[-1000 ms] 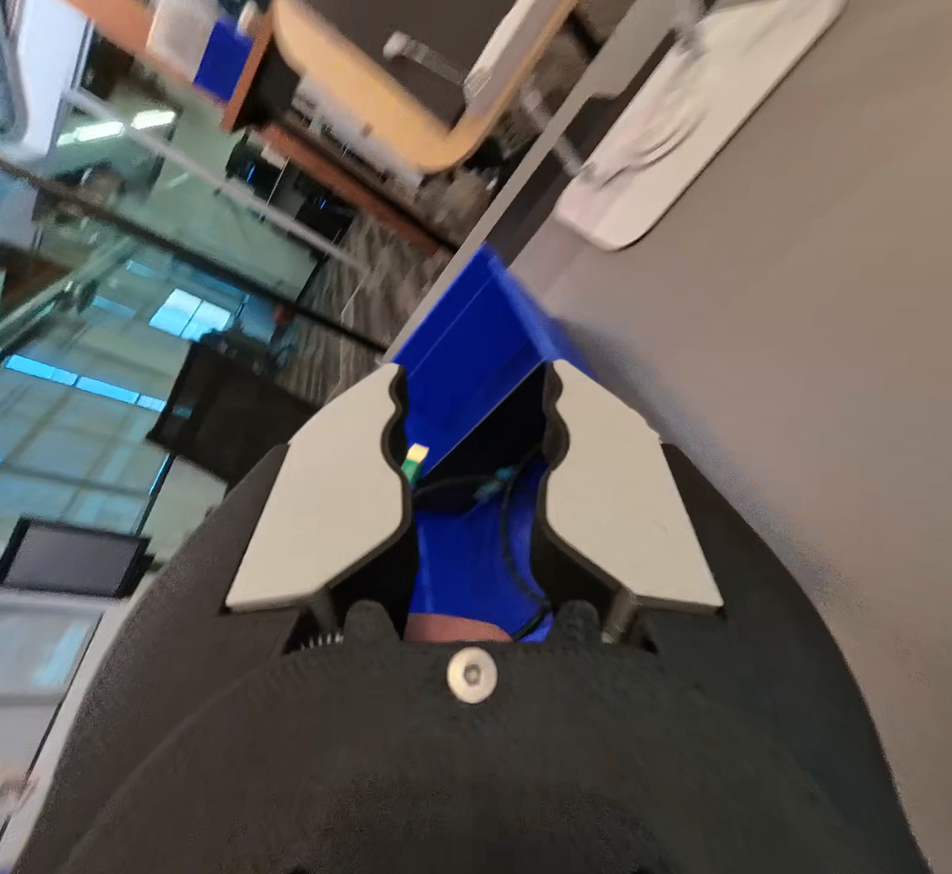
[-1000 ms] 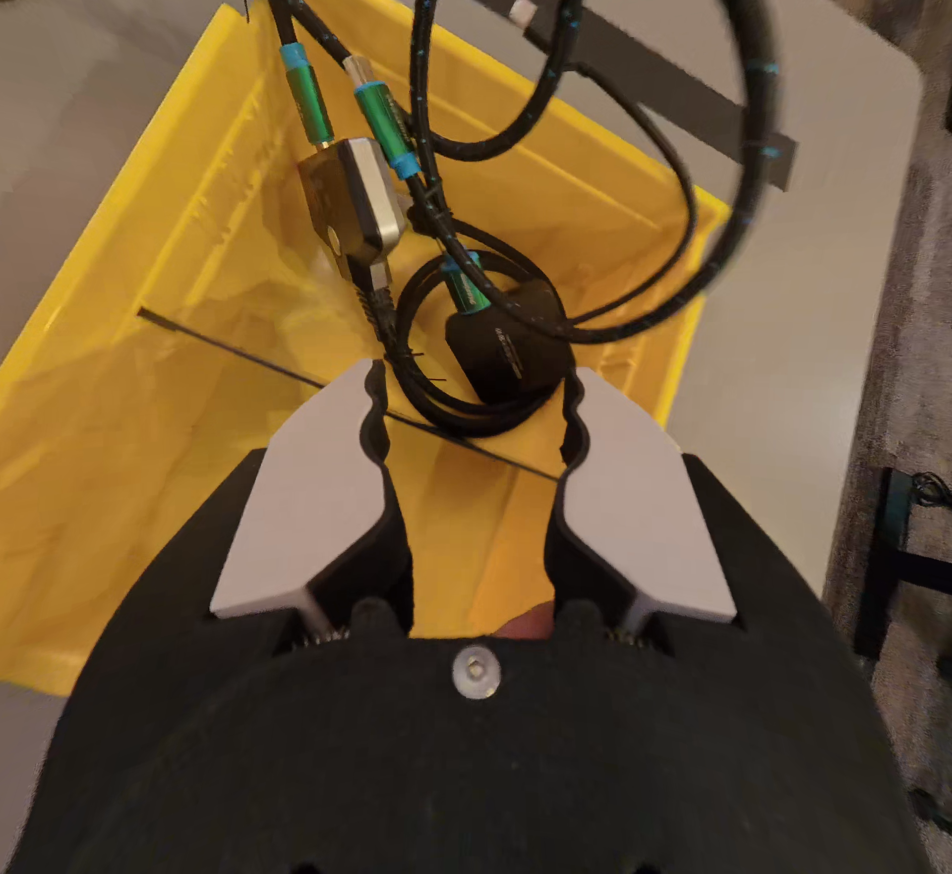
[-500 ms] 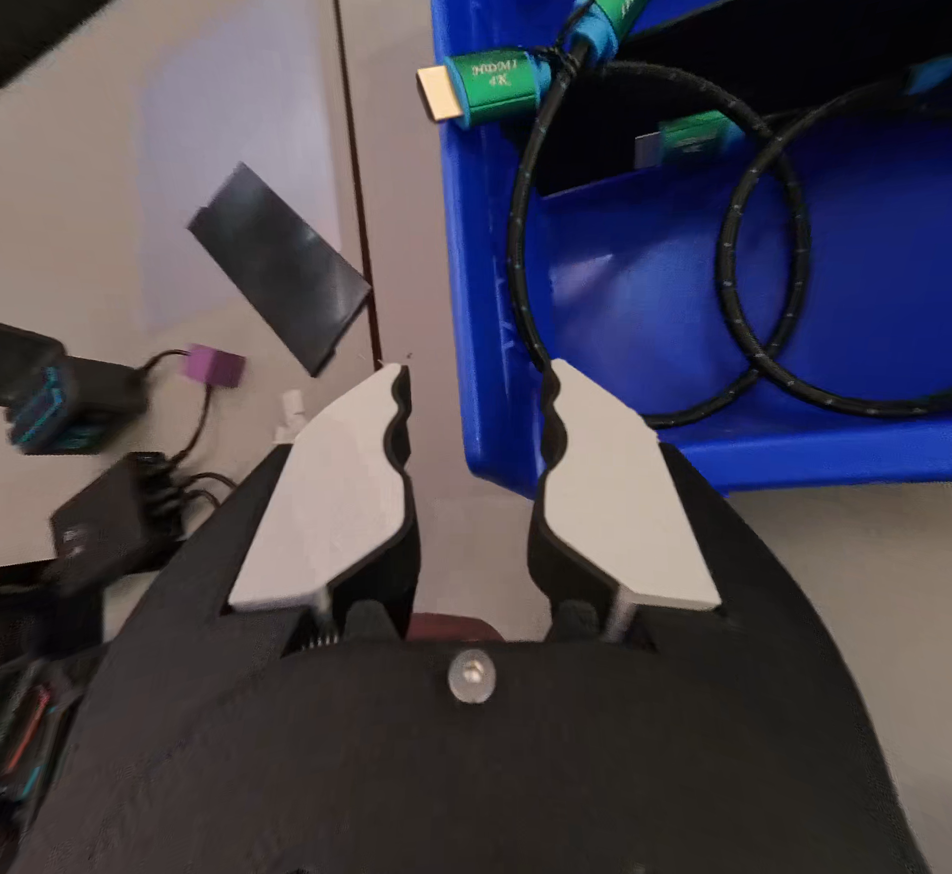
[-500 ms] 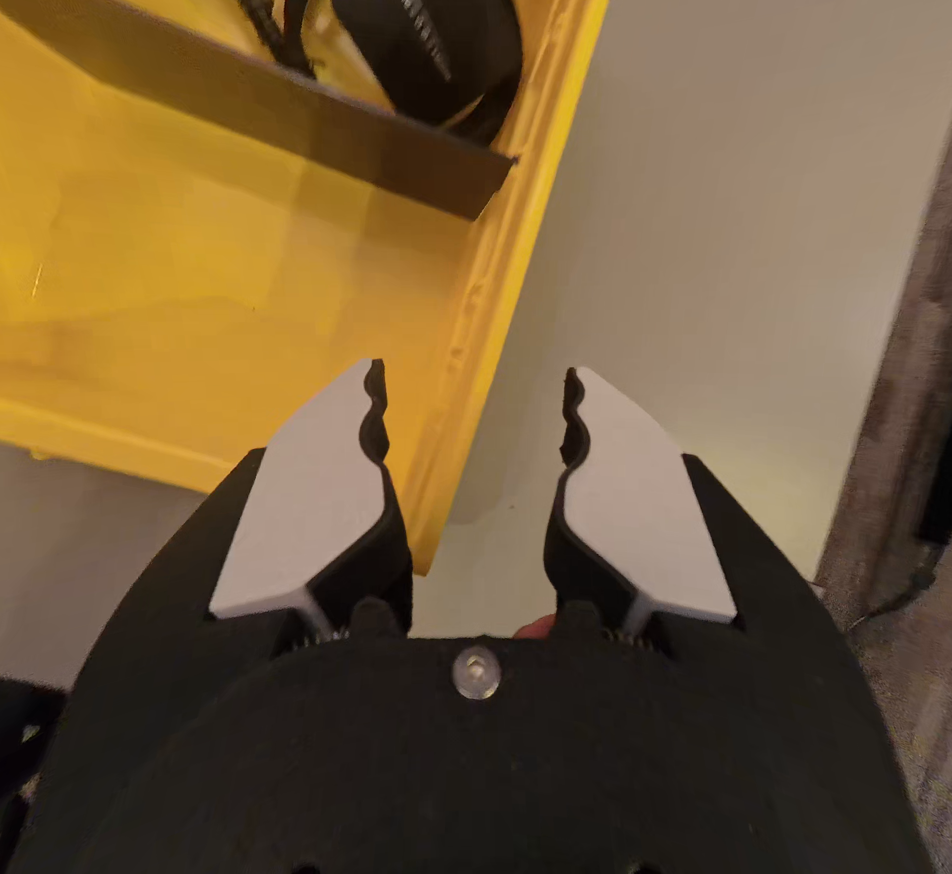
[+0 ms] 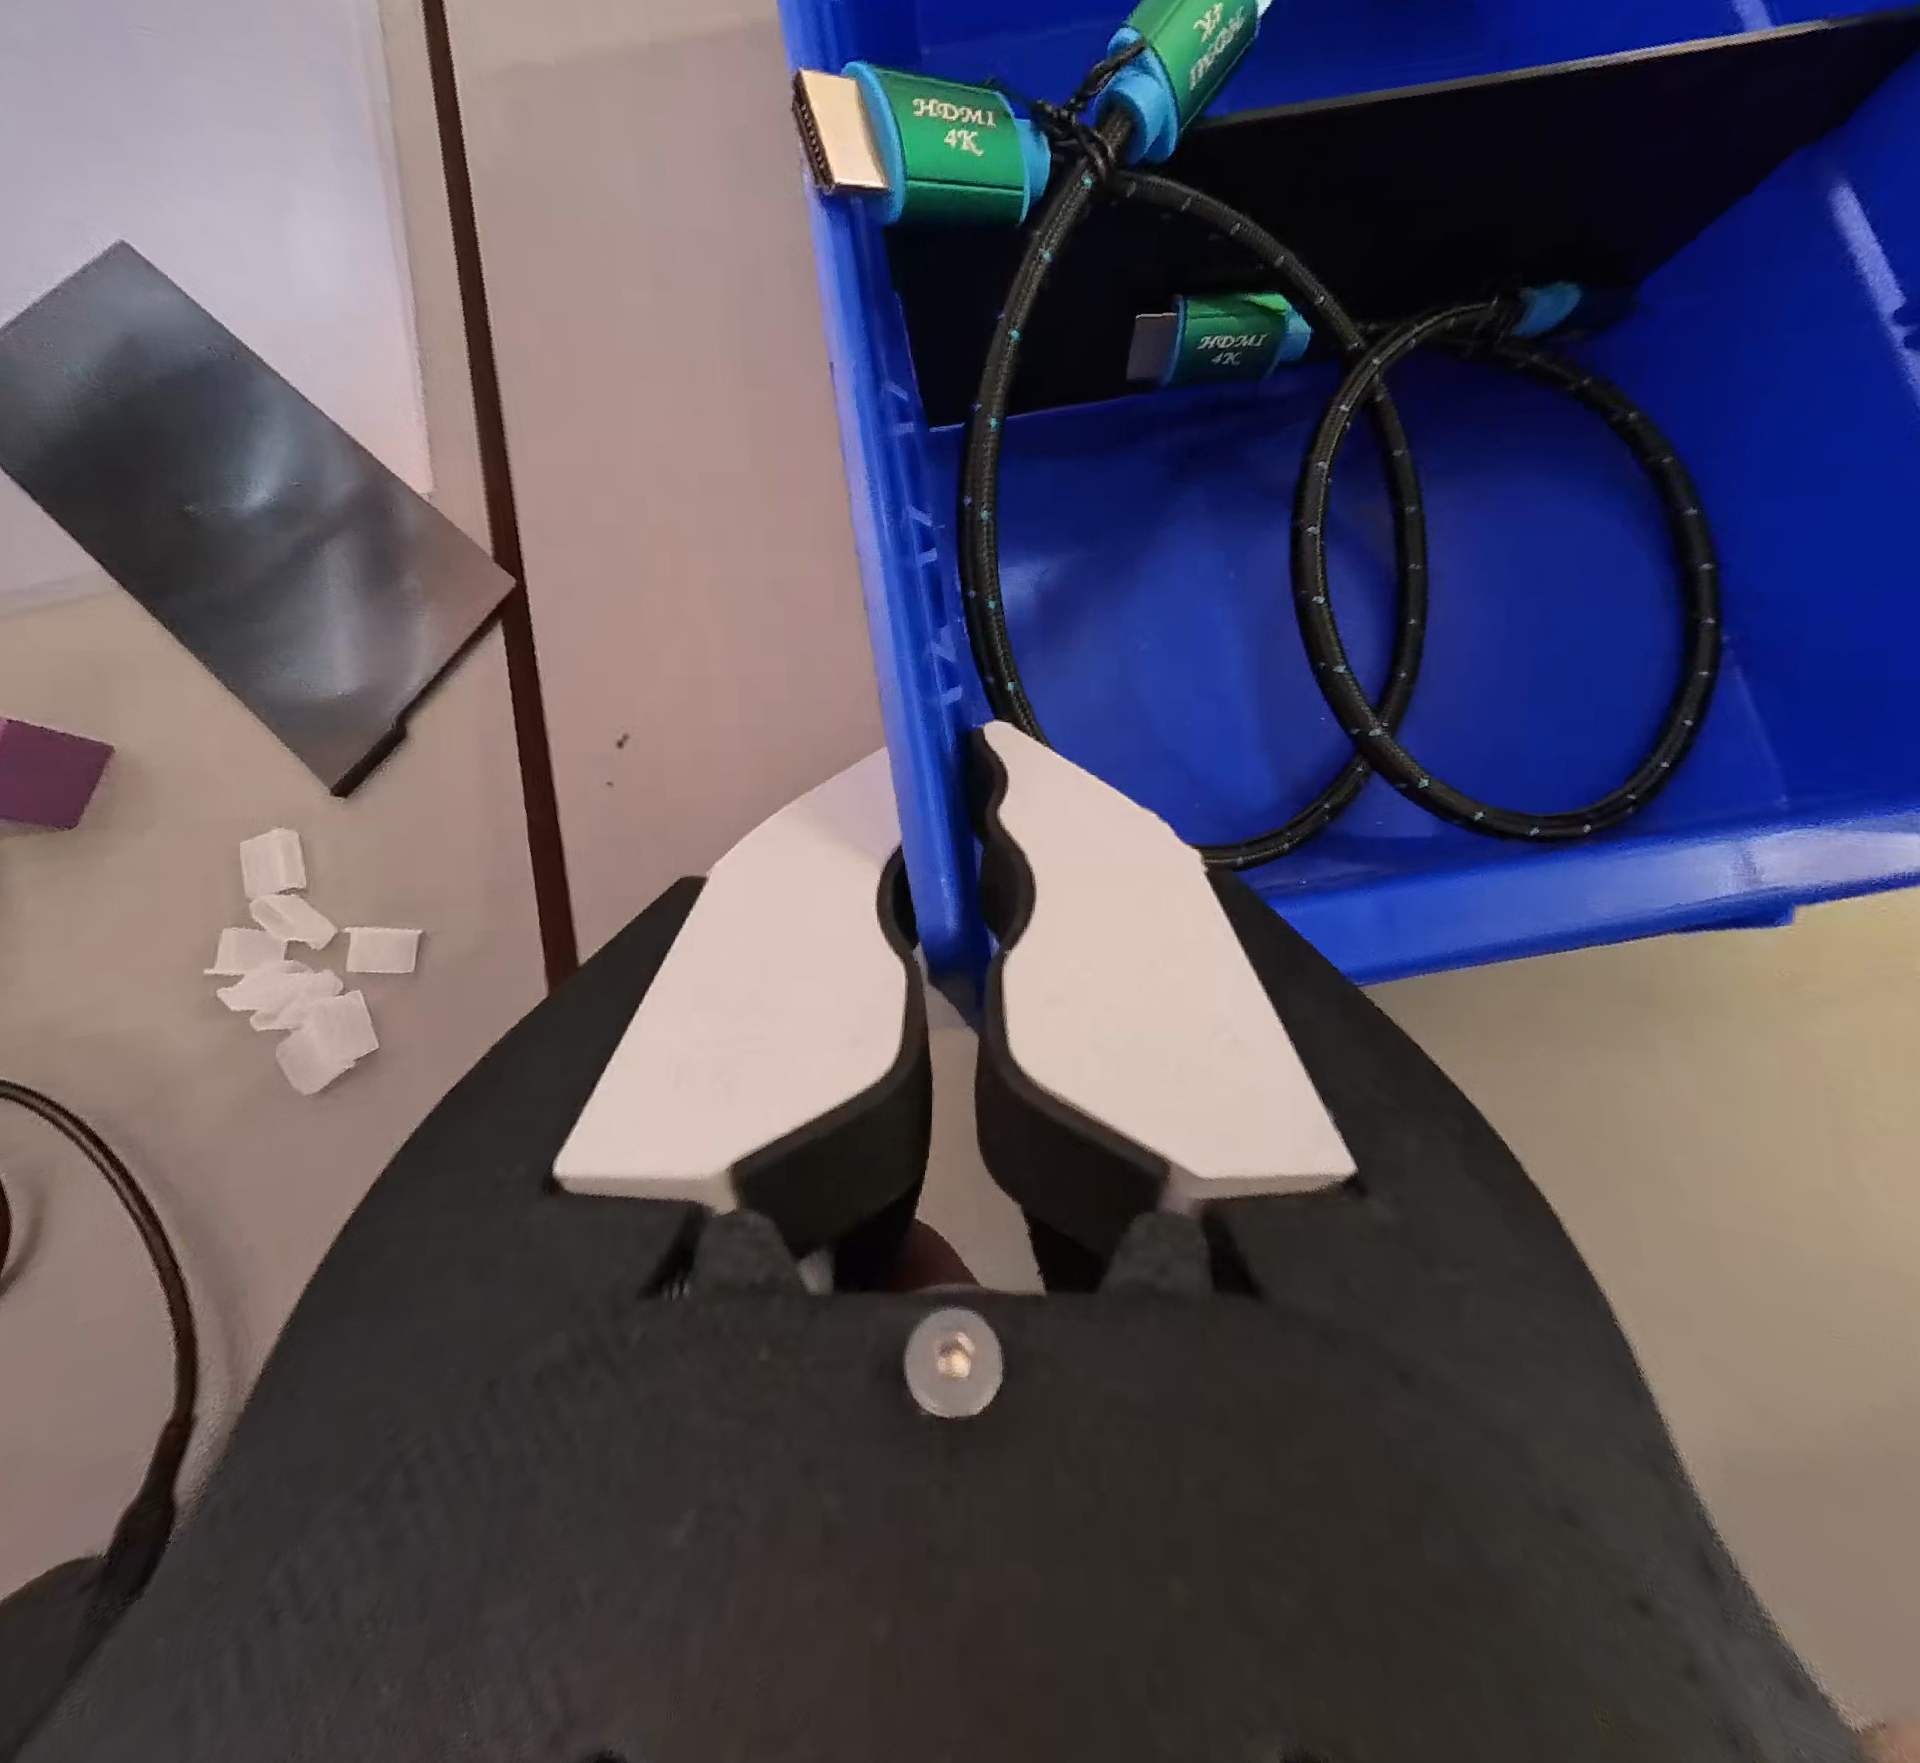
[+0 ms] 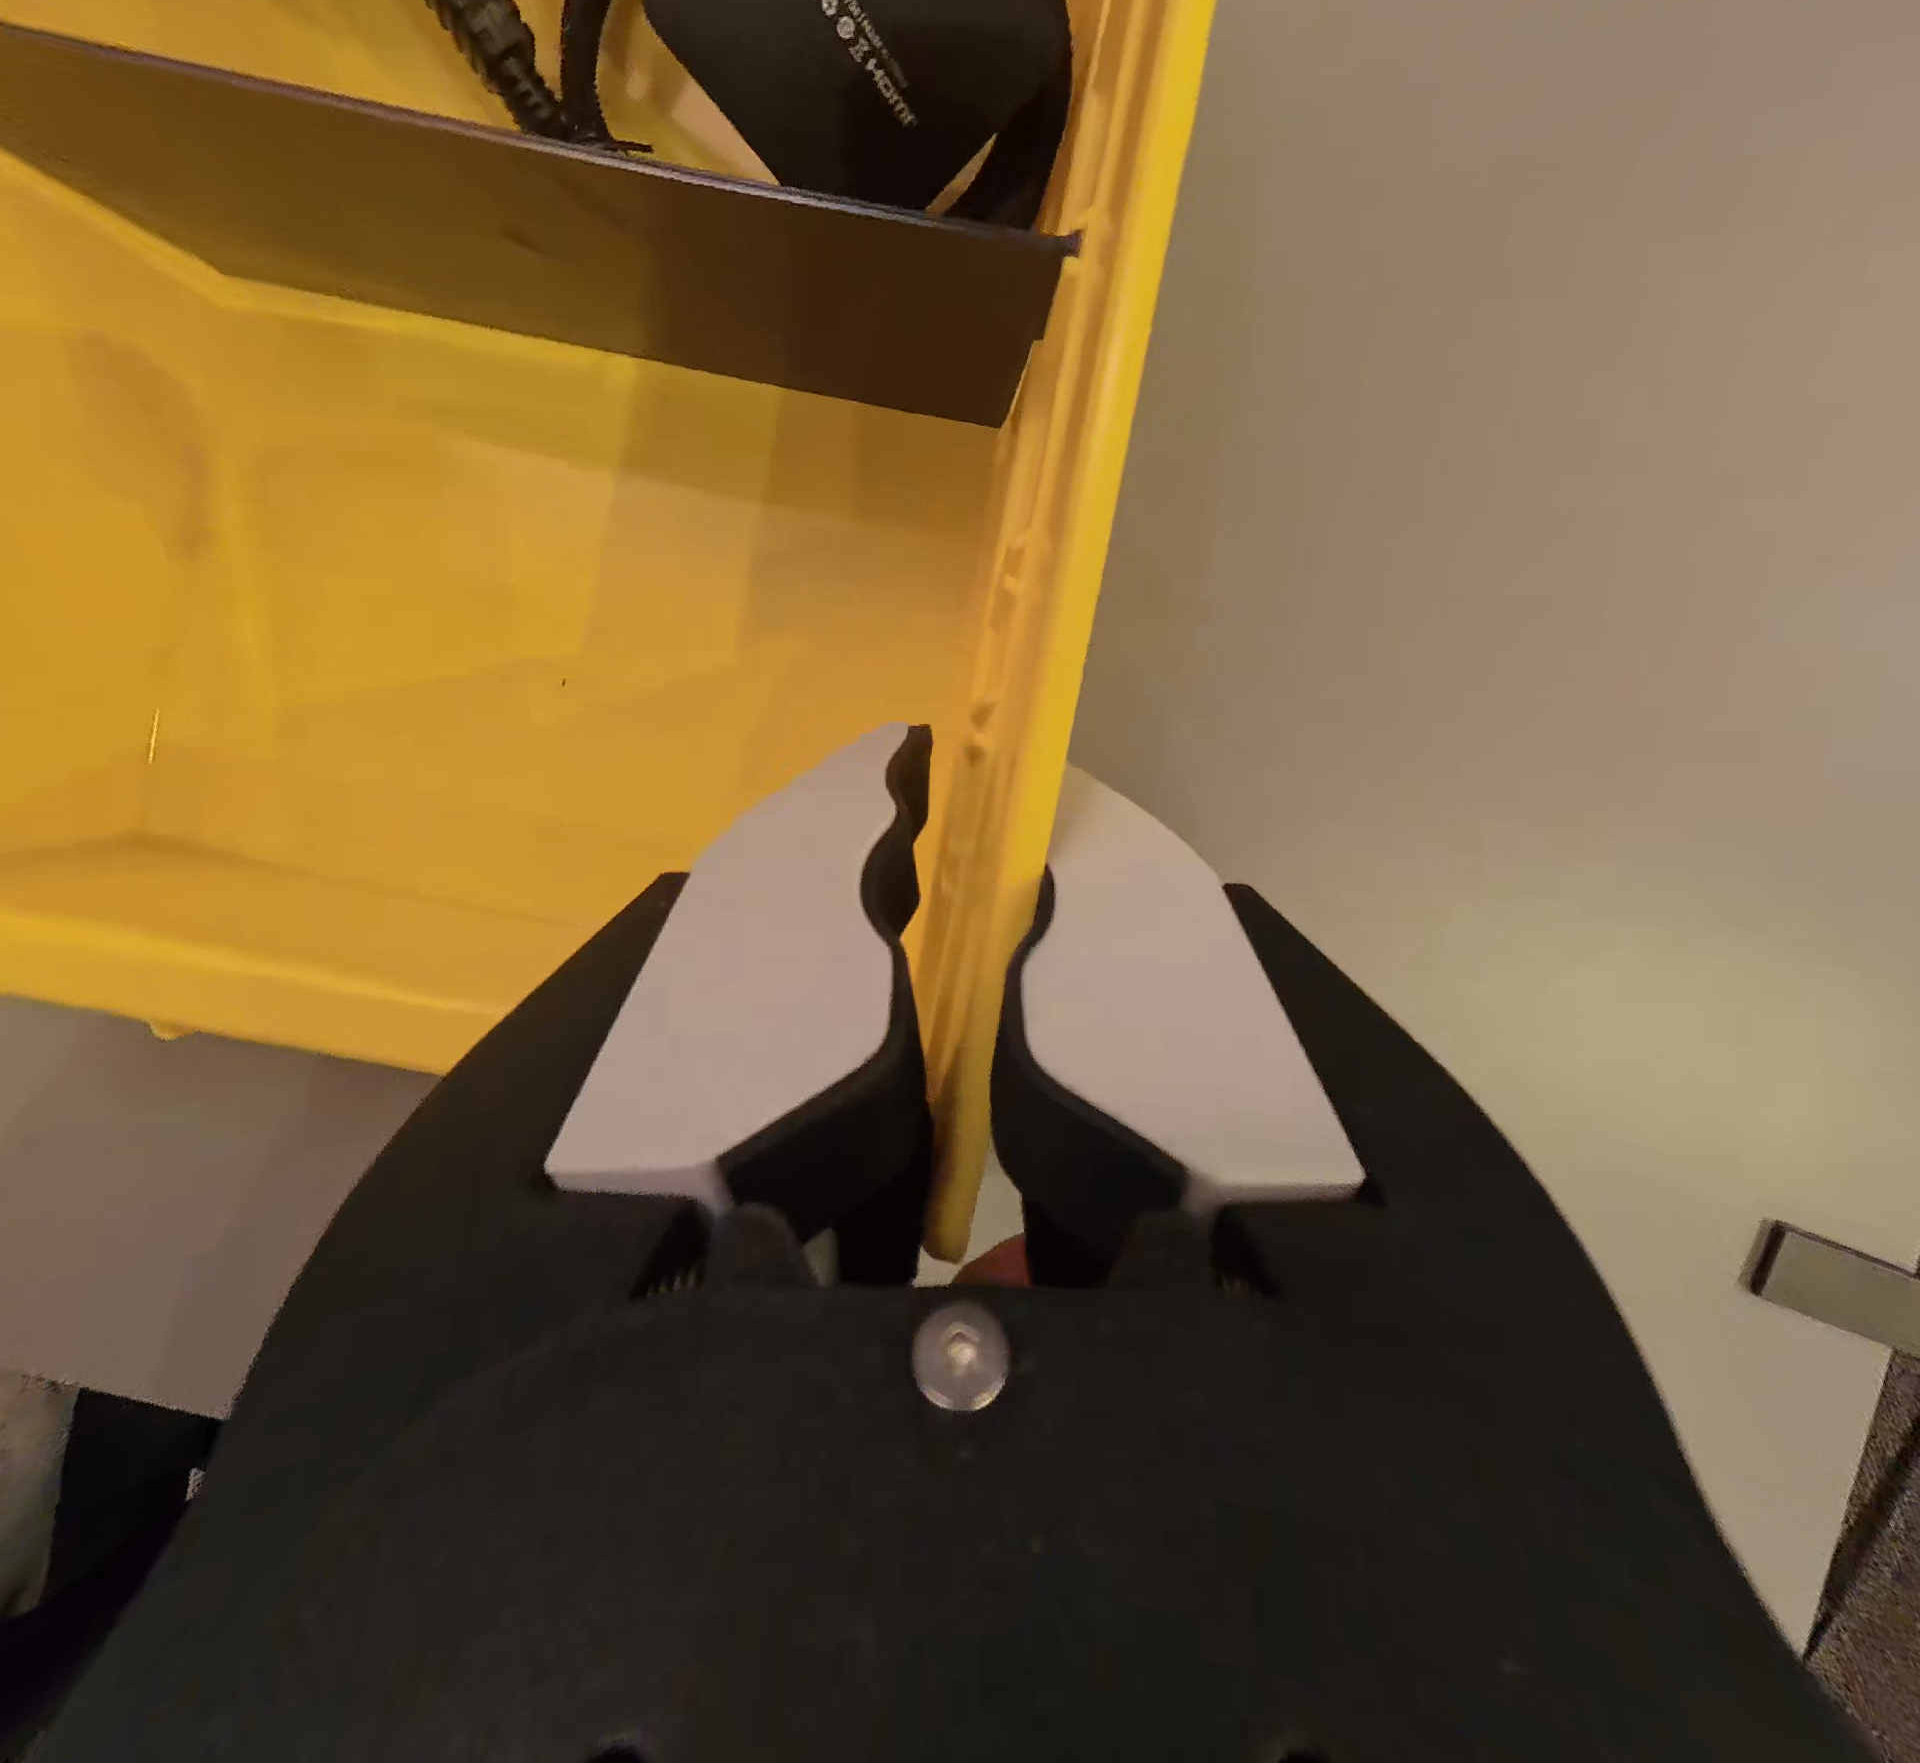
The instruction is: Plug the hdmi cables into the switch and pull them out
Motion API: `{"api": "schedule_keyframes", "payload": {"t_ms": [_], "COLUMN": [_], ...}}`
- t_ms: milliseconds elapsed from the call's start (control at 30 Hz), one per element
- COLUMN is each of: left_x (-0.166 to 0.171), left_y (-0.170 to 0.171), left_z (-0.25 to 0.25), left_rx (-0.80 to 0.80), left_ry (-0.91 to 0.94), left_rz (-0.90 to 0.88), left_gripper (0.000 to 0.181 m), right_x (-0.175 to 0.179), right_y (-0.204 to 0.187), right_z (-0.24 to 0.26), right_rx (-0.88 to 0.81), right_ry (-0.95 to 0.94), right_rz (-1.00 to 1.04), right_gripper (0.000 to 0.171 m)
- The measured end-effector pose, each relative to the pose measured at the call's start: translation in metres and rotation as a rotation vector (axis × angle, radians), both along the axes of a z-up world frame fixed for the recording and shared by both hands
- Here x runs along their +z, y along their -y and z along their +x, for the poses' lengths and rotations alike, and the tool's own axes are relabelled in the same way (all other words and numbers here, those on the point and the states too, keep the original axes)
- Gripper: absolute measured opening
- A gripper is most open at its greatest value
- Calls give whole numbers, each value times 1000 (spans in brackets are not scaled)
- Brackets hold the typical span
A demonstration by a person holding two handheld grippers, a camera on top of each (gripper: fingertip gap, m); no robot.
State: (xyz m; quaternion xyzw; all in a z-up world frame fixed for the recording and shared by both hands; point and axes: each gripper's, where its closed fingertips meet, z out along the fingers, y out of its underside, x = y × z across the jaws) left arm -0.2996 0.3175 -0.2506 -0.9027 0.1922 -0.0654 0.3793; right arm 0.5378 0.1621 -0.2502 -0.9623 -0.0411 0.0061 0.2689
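Left gripper (image 5: 940,882) clamped on side wall of blue plastic bin (image 5: 914,591), braided black HDMI cables with green plugs (image 5: 1351,570) coiled inside. Right gripper (image 6: 977,882) pinched on rim of yellow plastic bin (image 6: 1049,570); black rounded switch (image 6: 852,20) beyond black divider (image 6: 540,269)

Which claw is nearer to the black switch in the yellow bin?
Right. The right claw is clamped on the yellow bin wall, with the black switch just beyond the divider. The left claw grips the blue bin wall; no switch shows there.
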Motion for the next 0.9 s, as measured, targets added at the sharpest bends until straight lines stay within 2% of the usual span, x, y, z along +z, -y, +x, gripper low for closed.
{"api": "schedule_keyframes", "payload": {"t_ms": [33,333,900], "left_x": [1,17,38], "left_y": [1,13,71], "left_z": [2,12,2], "left_rx": [-1,25,72], "left_ry": [10,98,189], "left_rz": [7,76,141], "left_gripper": [3,4,5], "right_x": [0,0,0], "right_y": [1,16,20], "right_z": [-2,-32,-136], "right_rx": [2,18,148], "right_ry": [-1,-27,-67], "right_rz": [2,43,109], "right_gripper": [8,6,16]}}
